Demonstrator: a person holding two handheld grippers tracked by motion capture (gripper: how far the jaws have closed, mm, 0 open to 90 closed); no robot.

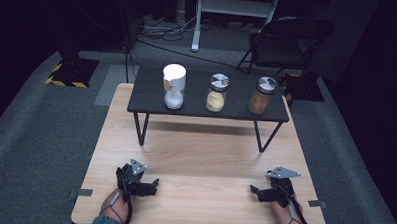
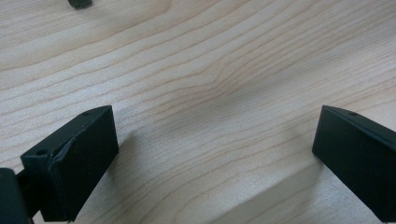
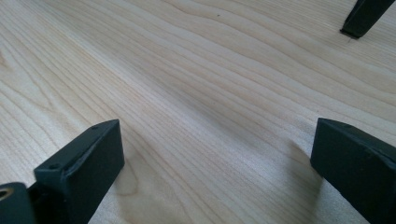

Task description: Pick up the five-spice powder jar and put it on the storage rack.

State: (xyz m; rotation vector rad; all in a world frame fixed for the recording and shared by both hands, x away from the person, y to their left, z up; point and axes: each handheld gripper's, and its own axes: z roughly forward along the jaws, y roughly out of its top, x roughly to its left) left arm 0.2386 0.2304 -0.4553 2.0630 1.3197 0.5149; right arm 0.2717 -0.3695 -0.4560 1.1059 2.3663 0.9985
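Pale wood desk (image 1: 200,157), both claws resting low with three jars on the black shelf (image 1: 147,95) beyond.

Left claw (image 1: 154,184) at about 7 o'clock on the desk, jaws spread wide, bare wood between them. Right claw (image 1: 254,190) at about 5 o'clock, jaws likewise wide apart and gripping nothing. Toward 12 o'clock, well apart from both, stand the white-capped jar (image 1: 174,86), the yellow jar (image 1: 217,93) and the brown jar (image 1: 262,95).

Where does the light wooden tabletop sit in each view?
High view: tabletop spans the centre, under the black shelf.
Left gripper view: behind the open left hand-held gripper.
Right gripper view: behind the open right hand-held gripper.
Shared landmark: its pale wood grain.
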